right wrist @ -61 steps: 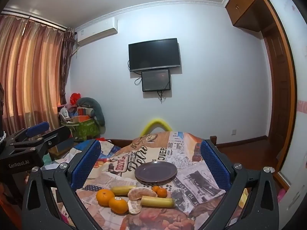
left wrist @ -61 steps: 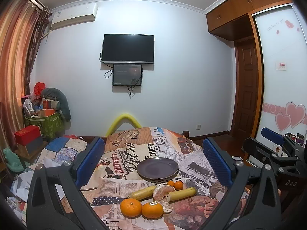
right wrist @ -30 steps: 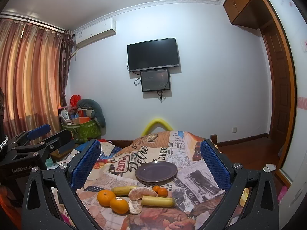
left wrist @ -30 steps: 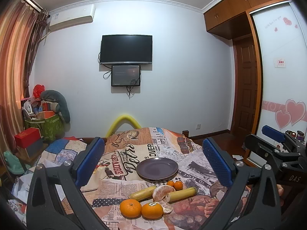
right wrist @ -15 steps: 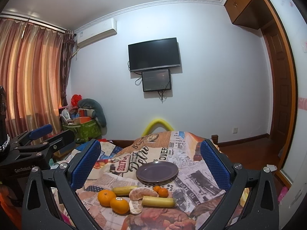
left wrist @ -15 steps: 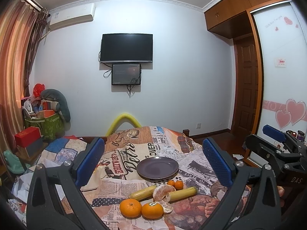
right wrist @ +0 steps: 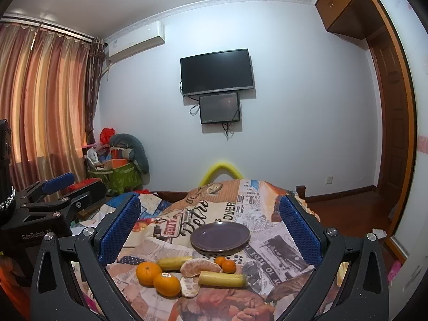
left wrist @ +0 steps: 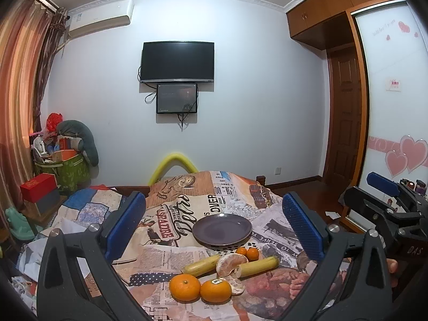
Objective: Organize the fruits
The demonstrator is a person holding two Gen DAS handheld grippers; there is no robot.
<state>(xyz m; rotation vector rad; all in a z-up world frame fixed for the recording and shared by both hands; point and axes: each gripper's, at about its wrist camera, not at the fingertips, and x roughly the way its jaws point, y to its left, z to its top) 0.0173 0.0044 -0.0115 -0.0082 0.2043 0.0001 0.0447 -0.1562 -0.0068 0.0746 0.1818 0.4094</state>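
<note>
An empty dark purple plate point(left wrist: 222, 229) point(right wrist: 220, 236) sits on the newspaper-print cloth point(left wrist: 171, 243). In front of it lie two large oranges point(left wrist: 184, 287) point(right wrist: 148, 269), two small tangerines point(left wrist: 252, 253) point(right wrist: 229, 266), two yellow banana pieces point(left wrist: 258, 263) point(right wrist: 222, 279) and peeled orange segments point(left wrist: 231, 262) point(right wrist: 200, 267). My left gripper point(left wrist: 214, 230) is open and empty, held back above the fruit. My right gripper point(right wrist: 210, 232) is open and empty too. Each gripper shows at the edge of the other's view, the right one point(left wrist: 385, 203) and the left one point(right wrist: 53, 200).
A yellow foam arch point(left wrist: 178, 161) stands behind the table's far edge. A green bin of clutter point(left wrist: 65, 169) and a red box point(left wrist: 38, 191) stand at the left by the curtains. A wardrobe with heart stickers point(left wrist: 401, 144) and a door are on the right.
Both views have shifted only slightly; the grippers stay open and the fruit and plate have not moved.
</note>
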